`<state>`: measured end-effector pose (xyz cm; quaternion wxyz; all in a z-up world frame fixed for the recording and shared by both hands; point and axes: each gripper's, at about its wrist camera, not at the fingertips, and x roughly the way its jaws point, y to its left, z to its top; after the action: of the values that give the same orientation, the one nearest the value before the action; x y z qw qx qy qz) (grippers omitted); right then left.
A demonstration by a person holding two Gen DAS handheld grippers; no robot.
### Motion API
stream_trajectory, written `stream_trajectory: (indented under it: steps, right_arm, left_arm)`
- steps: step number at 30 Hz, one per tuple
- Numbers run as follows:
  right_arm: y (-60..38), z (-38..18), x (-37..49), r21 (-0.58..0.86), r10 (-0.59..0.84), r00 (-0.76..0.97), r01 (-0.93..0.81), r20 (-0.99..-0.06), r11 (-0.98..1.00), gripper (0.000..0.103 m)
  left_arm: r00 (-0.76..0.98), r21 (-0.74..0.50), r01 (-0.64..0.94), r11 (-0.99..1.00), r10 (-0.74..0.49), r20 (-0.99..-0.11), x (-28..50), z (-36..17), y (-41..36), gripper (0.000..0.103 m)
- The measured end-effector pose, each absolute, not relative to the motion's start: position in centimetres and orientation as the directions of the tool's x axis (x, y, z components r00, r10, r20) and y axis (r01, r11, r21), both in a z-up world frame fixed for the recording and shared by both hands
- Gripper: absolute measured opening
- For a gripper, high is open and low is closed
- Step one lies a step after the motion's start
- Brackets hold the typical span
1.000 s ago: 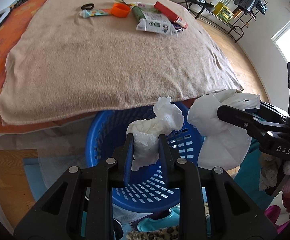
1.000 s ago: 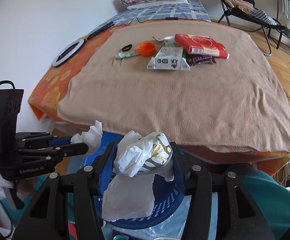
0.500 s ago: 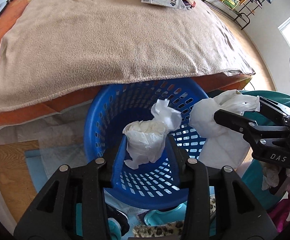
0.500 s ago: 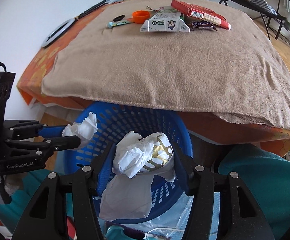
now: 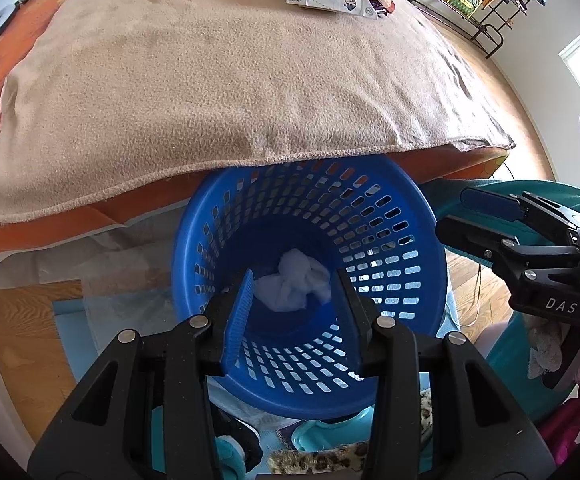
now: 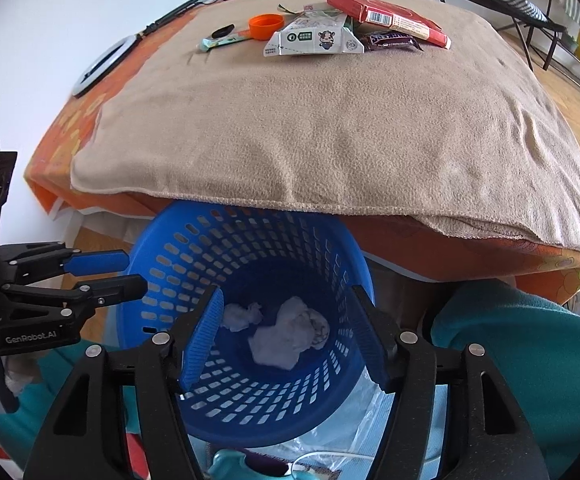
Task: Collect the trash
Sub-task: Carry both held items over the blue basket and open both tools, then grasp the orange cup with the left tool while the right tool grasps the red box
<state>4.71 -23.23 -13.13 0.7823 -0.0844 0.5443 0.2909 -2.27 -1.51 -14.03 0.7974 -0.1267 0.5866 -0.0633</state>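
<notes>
A blue slotted basket (image 5: 393,216) (image 6: 158,264) stands on the floor against the bed's near edge. Both grippers hang over its mouth, pointing steeply down. My left gripper (image 5: 293,312) is open with nothing between its pads; a crumpled white tissue (image 5: 293,284) lies on the basket floor below it. My right gripper (image 6: 286,332) has its jaws opening and holds nothing. Beneath it lie a small white wad (image 6: 240,316) and a larger wad of white tissue with gold foil (image 6: 290,336). Each gripper shows in the other's view: the right one (image 5: 485,216), the left one (image 6: 130,272).
A tan blanket (image 6: 329,120) covers the bed. At its far end lie an orange cap (image 6: 266,26), a white carton (image 6: 313,40), a red box (image 6: 385,18), a purple wrapper (image 6: 391,38) and a small tube (image 6: 220,42). Teal clothing (image 6: 509,344) sits at the right. Slippers lie by the basket's foot.
Both grippers opened and sank toward the basket. The tissue wads that they held have dropped and now lie on the basket floor.
</notes>
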Motion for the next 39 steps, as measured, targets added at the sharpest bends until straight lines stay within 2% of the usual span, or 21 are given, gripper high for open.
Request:
stream_trajectory:
  steps: [12, 22, 37, 39]
  right_arm:
    - [-23.9, -12.1, 5.9, 0.225, 0.397, 0.246, -0.521, -0.884, 0.823, 0.064]
    - [-25.2, -8.8, 9.9, 0.225, 0.411, 0.322, -0.483, -0.853, 0.846, 0.064]
    - [-26.6, -4.8, 19.8, 0.264, 0.427, 0.415, -0.395, -0.803, 0.880, 0.064]
    - [-27.2, -5.0, 21.5, 0.312, 0.449, 0.390, -0.366, -0.804, 0.877, 0.064]
  left_arm:
    - [0.329, -0.271, -0.055, 0.961, -0.239, -0.914, -1.9, -13.2, -1.2, 0.041]
    - [0.373, -0.272, -0.031, 0.962, -0.241, -0.896, -0.1, -10.9, -1.3, 0.041]
    - [0.515, -0.219, -0.002, 0.976, -0.187, -0.836, 8.3, -5.1, 1.0, 0.041]
    - [0.530, -0.210, -0.007, 0.978, -0.174, -0.830, 9.9, -4.7, 1.4, 0.041]
